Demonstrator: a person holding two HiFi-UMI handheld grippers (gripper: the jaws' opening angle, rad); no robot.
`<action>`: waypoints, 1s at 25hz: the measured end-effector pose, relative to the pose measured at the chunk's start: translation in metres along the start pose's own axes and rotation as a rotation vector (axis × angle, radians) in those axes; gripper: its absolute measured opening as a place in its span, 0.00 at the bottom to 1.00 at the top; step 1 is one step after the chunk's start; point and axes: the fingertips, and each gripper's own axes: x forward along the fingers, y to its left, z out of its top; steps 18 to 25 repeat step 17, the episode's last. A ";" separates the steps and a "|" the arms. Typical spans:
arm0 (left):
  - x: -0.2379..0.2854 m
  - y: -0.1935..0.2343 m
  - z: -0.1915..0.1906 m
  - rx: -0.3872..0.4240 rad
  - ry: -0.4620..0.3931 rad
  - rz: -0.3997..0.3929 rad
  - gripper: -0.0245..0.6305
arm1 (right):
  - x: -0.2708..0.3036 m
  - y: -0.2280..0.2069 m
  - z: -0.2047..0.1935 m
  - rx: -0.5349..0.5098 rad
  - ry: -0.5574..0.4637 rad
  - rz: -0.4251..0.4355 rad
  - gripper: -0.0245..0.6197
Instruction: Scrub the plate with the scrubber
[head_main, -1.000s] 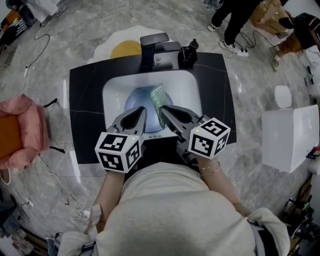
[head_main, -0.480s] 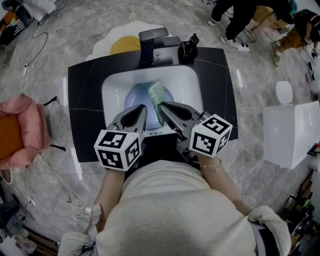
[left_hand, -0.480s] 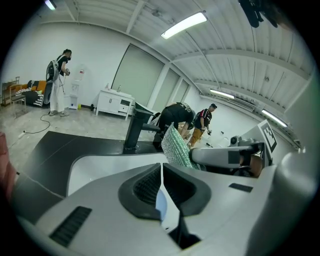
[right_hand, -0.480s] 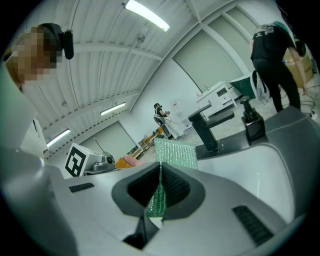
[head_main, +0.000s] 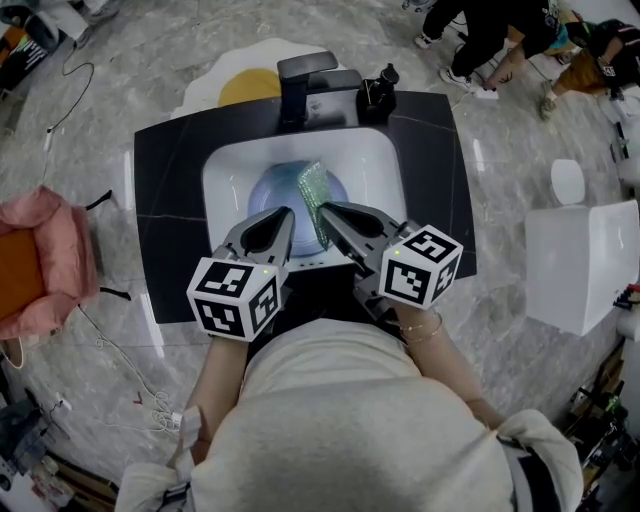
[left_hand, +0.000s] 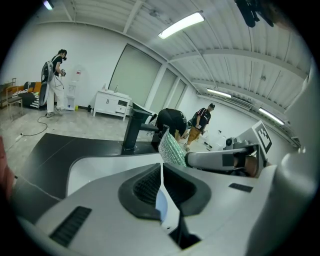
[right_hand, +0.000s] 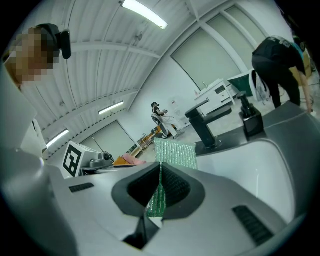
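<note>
1. A black countertop (head_main: 160, 200) fills the middle of the head view, with a dark faucet (head_main: 300, 85) and a dark pump bottle (head_main: 378, 95) standing along its far edge.
2. A white sink basin (head_main: 225, 165) is sunk into the countertop. It holds the plate, and the scrubber and both gripper tips reach into it.
3. The plate (head_main: 270, 195) is round and pale blue. It sits in the middle of the basin, and its near part is hidden under the two grippers.
4. The left gripper (head_main: 285, 215) reaches in from the near edge at the plate's near left side. In the left gripper view its jaws are closed down to a thin slit (left_hand: 161, 167), with a pale blue sliver of the plate's rim (left_hand: 161, 204) pinched between them.
5. The right gripper (head_main: 322, 210) lies just beside the left one, and their tips are close together. In the right gripper view its jaws (right_hand: 161, 170) are pressed together on the lower edge of the scrubber.
6. The scrubber (head_main: 315, 195) is a flat rectangular pad of green, glittery mesh. It stands on edge and sticks out beyond the right jaws (right_hand: 175, 152) over the right half of the plate. From the left gripper view it rises tilted (left_hand: 172, 149) in front of the faucet. I cannot tell whether it touches the plate's surface.
</note>
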 end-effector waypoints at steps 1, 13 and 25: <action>0.001 0.001 0.000 0.001 0.000 0.000 0.08 | 0.001 -0.001 -0.001 0.003 0.005 -0.003 0.07; -0.001 0.001 0.001 -0.008 -0.005 -0.021 0.08 | 0.007 0.004 -0.001 -0.007 0.030 0.004 0.07; -0.001 0.000 0.001 -0.018 -0.001 -0.042 0.08 | 0.009 0.006 0.001 -0.011 0.031 0.002 0.07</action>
